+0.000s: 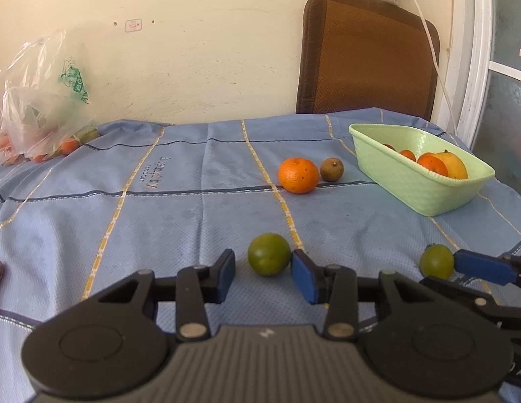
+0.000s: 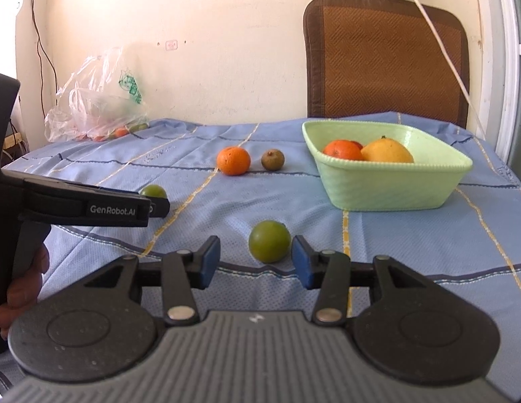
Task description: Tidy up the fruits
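Two green fruits lie on the blue cloth. My left gripper [image 1: 263, 270] is open, and one green fruit [image 1: 269, 254] sits between its blue pads, touching the right pad. My right gripper [image 2: 255, 262] is open around the other green fruit [image 2: 270, 241], which also shows in the left wrist view [image 1: 437, 262]. An orange [image 1: 298, 175] and a small brown fruit [image 1: 331, 169] lie farther back. A light green basket [image 1: 388, 168] at the right holds oranges and a yellow fruit [image 2: 388, 151].
A clear plastic bag [image 2: 99, 100] with more fruit sits at the back left by the wall. A brown chair back [image 2: 384, 57] stands behind the table. A white cable [image 2: 438, 43] hangs at the right. The cloth's right edge is near the basket.
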Demonstrator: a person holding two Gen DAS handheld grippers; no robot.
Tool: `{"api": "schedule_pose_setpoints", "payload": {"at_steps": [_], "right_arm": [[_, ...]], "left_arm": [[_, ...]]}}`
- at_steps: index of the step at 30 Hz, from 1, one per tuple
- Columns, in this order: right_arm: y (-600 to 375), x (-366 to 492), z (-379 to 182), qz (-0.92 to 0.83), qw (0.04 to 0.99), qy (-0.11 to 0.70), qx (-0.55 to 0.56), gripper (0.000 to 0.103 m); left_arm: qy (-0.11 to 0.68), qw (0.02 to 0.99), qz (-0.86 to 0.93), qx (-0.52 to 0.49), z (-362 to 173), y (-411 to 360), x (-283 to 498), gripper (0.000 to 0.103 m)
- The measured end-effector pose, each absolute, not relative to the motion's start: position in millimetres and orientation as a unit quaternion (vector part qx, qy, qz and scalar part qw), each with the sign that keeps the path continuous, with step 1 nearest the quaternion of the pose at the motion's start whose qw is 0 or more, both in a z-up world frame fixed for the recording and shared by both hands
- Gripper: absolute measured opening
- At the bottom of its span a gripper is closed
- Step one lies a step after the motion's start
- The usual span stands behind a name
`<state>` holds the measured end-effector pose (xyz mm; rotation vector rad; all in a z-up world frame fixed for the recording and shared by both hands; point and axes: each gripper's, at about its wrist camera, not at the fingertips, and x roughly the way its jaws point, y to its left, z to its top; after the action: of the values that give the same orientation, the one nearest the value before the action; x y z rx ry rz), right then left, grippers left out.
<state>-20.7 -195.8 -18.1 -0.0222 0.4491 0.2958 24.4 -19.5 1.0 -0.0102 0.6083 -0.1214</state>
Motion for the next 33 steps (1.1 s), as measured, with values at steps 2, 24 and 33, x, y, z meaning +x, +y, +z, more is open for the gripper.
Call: {"api": "schedule_pose_setpoints", "payload": {"at_steps": [2, 24, 33], "right_arm": [[-195.9, -22.2, -17.7, 0.145, 0.965, 0.216, -0.010, 0.050], [-202.2, -28.7, -14.8, 0.167, 0.968, 0.187, 0.014, 0.056], [-202.1, -30.7, -14.8, 0.165, 0.969, 0.183, 0.015, 0.057]], "left_arm": [[0.299, 0.952, -0.059, -0.005, 0.9, -19.4, 24.3, 0.038], [0.300, 0.953, -0.053, 0.004, 0.2, -19.9, 25.7, 0.043], [0.293, 0.955, -0.050, 0.004, 0.6, -20.1, 23.1, 0.046]]}}
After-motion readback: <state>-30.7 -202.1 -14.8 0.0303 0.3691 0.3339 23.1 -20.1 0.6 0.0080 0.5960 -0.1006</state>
